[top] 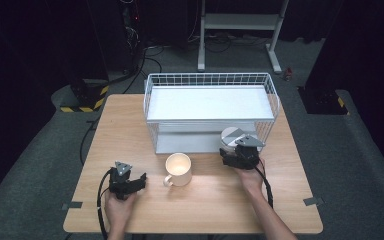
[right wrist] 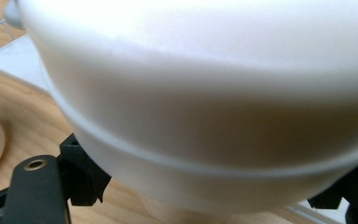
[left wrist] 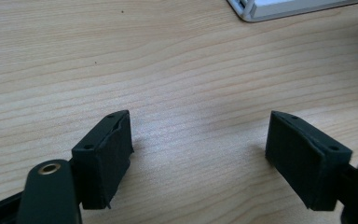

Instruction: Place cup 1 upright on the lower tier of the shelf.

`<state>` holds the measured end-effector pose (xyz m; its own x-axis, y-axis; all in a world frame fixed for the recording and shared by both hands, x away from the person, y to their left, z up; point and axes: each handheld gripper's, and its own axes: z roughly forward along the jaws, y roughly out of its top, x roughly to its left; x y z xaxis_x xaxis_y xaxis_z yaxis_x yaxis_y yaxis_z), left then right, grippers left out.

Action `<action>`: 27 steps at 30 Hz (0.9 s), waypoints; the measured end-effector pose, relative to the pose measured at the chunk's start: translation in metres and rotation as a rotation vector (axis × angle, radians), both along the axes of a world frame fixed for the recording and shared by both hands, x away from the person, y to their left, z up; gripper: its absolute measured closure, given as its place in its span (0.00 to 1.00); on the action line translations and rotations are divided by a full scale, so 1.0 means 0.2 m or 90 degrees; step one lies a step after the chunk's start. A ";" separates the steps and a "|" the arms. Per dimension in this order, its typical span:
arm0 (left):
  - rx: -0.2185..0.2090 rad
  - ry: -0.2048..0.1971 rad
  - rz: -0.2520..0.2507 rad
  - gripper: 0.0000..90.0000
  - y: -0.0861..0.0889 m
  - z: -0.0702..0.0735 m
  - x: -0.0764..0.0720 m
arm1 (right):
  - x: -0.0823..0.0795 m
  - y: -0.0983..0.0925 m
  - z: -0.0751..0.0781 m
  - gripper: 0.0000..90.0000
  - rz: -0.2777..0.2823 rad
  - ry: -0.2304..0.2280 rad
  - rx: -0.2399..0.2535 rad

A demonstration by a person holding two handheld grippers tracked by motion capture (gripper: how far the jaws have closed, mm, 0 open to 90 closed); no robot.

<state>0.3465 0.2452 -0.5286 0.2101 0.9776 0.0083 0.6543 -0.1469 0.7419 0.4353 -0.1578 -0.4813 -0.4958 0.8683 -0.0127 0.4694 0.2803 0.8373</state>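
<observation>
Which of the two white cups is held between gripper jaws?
The white cup by the wire rack, clasped by the right gripper. The handled mug stands free mid-table.

White bowl (right wrist: 205, 107) between black jaws

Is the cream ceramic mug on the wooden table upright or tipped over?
Upright: the cream ceramic mug stands on the wooden table, its round mouth facing up.

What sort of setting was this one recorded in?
Probably a lab or studio set up for recording, not a home: a lone wooden table on grey carpet, dark curtains all round, cables and a metal stand behind, and hazard-striped bases on the floor.
</observation>
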 end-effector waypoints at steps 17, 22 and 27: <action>0.000 0.000 0.000 0.25 0.00 0.00 0.00 | 0.09 -0.03 -0.05 0.21 -0.046 0.002 0.006; 0.002 0.001 -0.002 0.25 0.00 0.00 0.00 | 0.12 -0.01 -0.04 0.21 -0.045 -0.003 -0.018; 0.000 0.000 0.000 0.25 0.00 0.00 0.00 | 0.14 -0.01 -0.05 0.21 -0.048 -0.001 -0.003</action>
